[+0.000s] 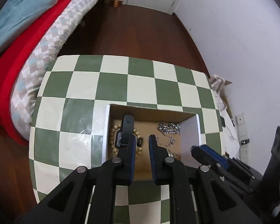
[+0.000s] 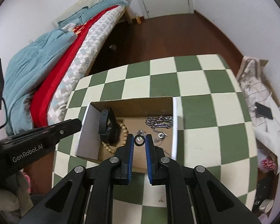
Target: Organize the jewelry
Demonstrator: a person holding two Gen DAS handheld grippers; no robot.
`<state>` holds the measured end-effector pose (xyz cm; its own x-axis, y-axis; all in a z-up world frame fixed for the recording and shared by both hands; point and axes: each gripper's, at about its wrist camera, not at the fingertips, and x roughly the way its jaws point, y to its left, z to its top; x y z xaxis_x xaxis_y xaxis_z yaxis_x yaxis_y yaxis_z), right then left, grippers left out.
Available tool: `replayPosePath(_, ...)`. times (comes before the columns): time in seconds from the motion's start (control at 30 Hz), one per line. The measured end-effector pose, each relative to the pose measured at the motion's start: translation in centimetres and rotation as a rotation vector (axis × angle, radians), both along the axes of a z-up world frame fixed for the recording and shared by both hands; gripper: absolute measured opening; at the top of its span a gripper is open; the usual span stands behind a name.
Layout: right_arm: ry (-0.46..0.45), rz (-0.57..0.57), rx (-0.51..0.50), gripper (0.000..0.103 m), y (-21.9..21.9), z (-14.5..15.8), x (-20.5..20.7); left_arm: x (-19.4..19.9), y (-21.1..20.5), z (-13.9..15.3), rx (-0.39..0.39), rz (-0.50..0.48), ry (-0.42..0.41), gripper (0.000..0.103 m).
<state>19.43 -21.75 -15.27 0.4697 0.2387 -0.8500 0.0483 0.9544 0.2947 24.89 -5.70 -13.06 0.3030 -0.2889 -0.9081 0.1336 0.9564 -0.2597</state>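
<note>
Jewelry lies gathered in an open cardboard box, and one piece of it is up in the right claw. A small dark ring with a shiny centre sits between the blue-lined pads, touching both, so this claw is narrow and holding the ring above the middle of the box. The left claw stands at a narrow gap with nothing between its pads. Through the gap only the brown floor of the box shows. It hangs over the near half of the box, pointing steeply down. In the left wrist view the right claw comes in from the right, its tip at the box's pale right wall. Inside the box, a black watch-like strap lies at the left, on top of a string of tan wooden beads that curls around it. A silver chain is heaped at the far right corner, with a few small silver pieces scattered just nearer. The box rests on a worktop covered in green and cream checks, towards its near edge. Left of the worktop is a bed with a checked mattress, a red cover and a blue quilt. Dark wooden floor runs beyond to a white door, and pale bags and paper lie heaped to the worktop's right.
</note>
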Motion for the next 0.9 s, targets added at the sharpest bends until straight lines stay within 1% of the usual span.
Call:
replayPosePath(0.03,0.011,-0.003,0.014,0.016,-0.2,-0.2,0.4,0.2,0.0,0.1,0.017,0.008,-0.006,0.033)
replayPosePath(0.07,0.02,-0.005,0.022,0.021,-0.4,-0.3,0.6,0.3,0.1,0.2,0.037,0.021,-0.01,0.061)
replayPosePath(0.1,0.028,-0.013,0.028,0.039,-0.7,-0.3,0.9,0.4,0.3,0.3,0.04,0.032,-0.018,0.074)
replayPosePath(0.13,0.029,-0.02,0.029,0.056,-0.9,-0.3,1.0,0.4,0.5,0.5,0.036,0.044,-0.03,0.083)
replayPosePath(0.17,0.03,-0.028,0.032,0.061,-1.3,-0.3,1.1,0.4,0.8,0.7,0.042,0.055,-0.04,0.083)
replayPosePath(0.23,0.031,-0.041,0.029,0.062,-1.7,-0.1,1.1,0.2,1.1,0.8,0.077,0.063,-0.051,0.084)
replayPosePath(0.3,0.045,-0.054,-0.008,0.062,-2.0,0.1,1.1,0.0,1.3,0.8,0.13,0.067,-0.062,0.097)
replayPosePath(0.33,0.053,-0.06,-0.022,0.068,-2.2,0.1,1.0,-0.2,1.5,0.8,0.164,0.069,-0.072,0.103)
replayPosePath(0.37,0.071,-0.07,-0.059,0.073,-2.3,0.1,1.1,-0.4,1.6,0.7,0.195,0.073,-0.08,0.103)
replayPosePath(0.4,0.079,-0.073,-0.083,0.085,-2.3,0.0,1.1,-0.8,1.7,0.7,0.226,0.075,-0.087,0.103)
replayPosePath(0.43,0.091,-0.073,-0.118,0.095,-2.3,0.0,1.1,-1.0,1.9,0.6,0.239,0.076,-0.089,0.103)
replayPosePath(0.47,0.106,-0.075,-0.157,0.098,-2.2,-0.1,1.1,-1.4,2.0,0.6,0.259,0.077,-0.091,0.103)
replayPosePath(0.57,0.144,-0.067,-0.222,0.102,-1.8,-0.4,0.8,-2.5,2.3,0.5,0.283,0.077,-0.096,0.103)
replayPosePath(0.67,0.163,-0.065,-0.239,0.103,-1.6,-0.7,0.3,-3.6,2.6,0.8,0.305,0.079,-0.104,0.103)
replayPosePath(0.77,0.15,-0.079,-0.279,0.103,-1.3,-0.1,-0.7,-4.9,2.9,1.2,0.303,0.084,-0.108,0.103)
replayPosePath(0.9,0.136,-0.101,-0.283,0.103,-1.0,1.0,-2.3,-6.5,3.2,2.3,0.308,0.095,-0.124,0.103)
